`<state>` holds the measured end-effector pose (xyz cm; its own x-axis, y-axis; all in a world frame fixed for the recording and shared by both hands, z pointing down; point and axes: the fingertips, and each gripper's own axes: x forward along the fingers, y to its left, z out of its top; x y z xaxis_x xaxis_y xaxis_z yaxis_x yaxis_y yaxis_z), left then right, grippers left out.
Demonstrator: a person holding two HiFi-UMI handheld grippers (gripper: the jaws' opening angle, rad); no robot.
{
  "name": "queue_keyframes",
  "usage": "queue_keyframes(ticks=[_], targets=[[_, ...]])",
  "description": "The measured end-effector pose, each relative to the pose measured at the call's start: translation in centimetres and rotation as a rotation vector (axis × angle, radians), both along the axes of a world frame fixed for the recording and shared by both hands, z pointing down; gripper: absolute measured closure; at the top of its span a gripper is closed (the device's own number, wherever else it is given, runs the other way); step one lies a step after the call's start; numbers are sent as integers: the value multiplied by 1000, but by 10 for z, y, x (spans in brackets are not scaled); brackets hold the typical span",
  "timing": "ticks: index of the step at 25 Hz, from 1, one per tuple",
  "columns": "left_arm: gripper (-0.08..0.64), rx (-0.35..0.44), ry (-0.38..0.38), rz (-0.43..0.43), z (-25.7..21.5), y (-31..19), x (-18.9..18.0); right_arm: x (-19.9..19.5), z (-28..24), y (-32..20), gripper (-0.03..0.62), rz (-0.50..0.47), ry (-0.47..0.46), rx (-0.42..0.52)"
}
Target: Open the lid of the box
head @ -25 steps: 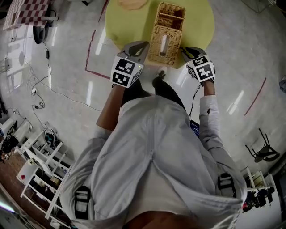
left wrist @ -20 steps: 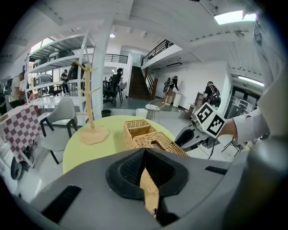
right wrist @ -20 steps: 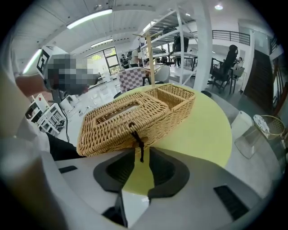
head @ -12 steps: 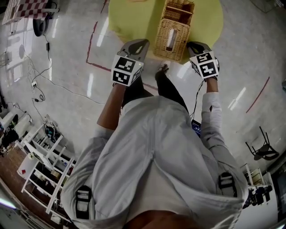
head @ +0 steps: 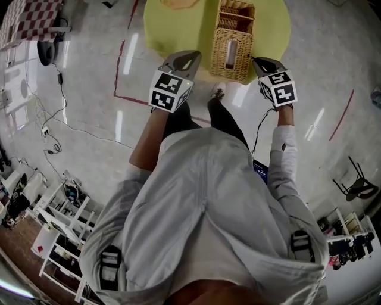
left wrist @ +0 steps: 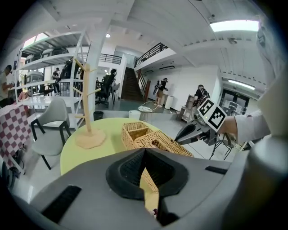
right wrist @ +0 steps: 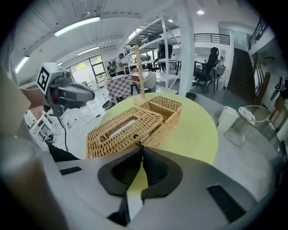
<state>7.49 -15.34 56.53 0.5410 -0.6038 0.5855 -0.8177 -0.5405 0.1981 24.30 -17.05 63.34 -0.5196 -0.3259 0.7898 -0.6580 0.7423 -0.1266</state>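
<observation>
A wicker box lies on the round yellow table, its slotted lid down and an open compartment at its far end. My right gripper is at the box's near right corner. Its jaws are closing, and the tips pinch a small dark loop on the lid's edge. My left gripper hovers left of the box's near end, apart from it. In the left gripper view its jaws meet at the tips with nothing between them.
A wooden stand with a round base is on the table's far left side. Grey floor with red tape lines surrounds the table. Chairs, shelving and people are in the background. The person's legs are close to the table's near edge.
My right gripper has come in against the box's near right corner. The left gripper has edged slightly forward beside the box. The lid stays down.
</observation>
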Motion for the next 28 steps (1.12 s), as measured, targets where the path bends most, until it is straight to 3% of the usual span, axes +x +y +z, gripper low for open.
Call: queue_keyframes(ticks=[12, 28], targets=[[531, 68, 55, 51, -41, -18, -34, -22, -59, -4, 555, 74, 44, 50], [531, 136, 95, 121, -69, -37, -87, -114, -118, -5, 555, 102, -17, 127]])
